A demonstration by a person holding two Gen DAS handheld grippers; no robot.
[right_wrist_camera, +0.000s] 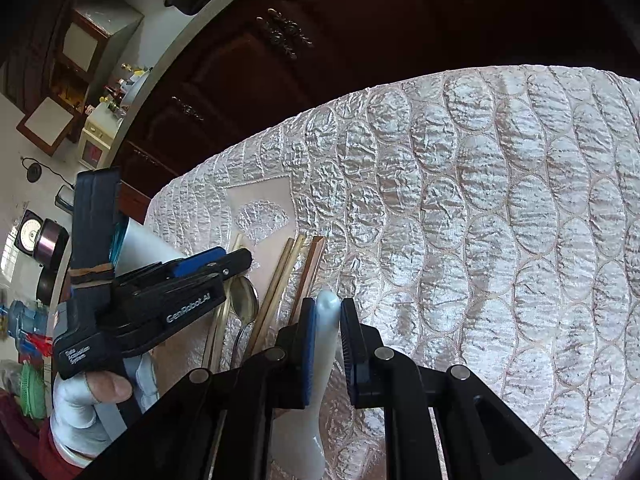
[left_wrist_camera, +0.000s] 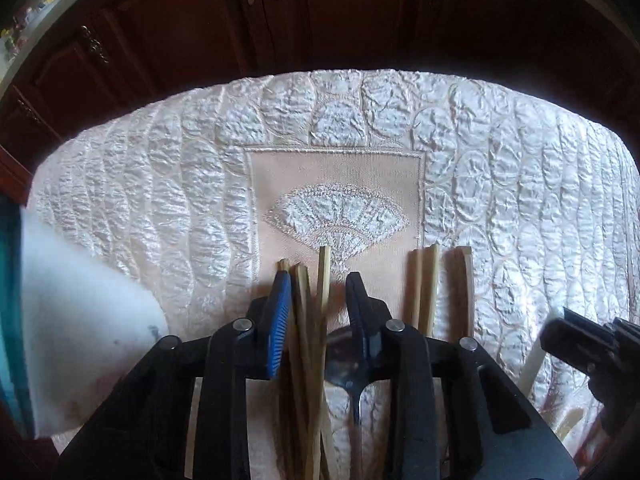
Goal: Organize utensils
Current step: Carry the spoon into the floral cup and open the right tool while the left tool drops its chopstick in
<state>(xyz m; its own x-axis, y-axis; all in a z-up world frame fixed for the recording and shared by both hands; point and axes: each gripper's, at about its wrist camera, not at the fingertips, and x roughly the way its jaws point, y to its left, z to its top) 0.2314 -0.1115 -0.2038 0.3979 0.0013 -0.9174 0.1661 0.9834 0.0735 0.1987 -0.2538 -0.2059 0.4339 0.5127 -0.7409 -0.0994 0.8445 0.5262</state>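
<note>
On the desk point(left_wrist_camera: 520, 184), the left gripper point(left_wrist_camera: 318, 296) sits narrow around two chopsticks point(left_wrist_camera: 310, 320). The right gripper point(right_wrist_camera: 328, 312) holds a white spoon point(right_wrist_camera: 326, 344).

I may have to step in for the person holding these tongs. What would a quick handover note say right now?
Right tongs: shut on the white spoon, lifted over the quilted cloth.
Left tongs: around a bundle of chopsticks, right pad not touching; grip unconfirmed.
On the cloth: metal spoon and two more chopstick pairs.
Done: cannot tell.
Left: secure the bundle, place the white spoon, gather the rest.
</note>
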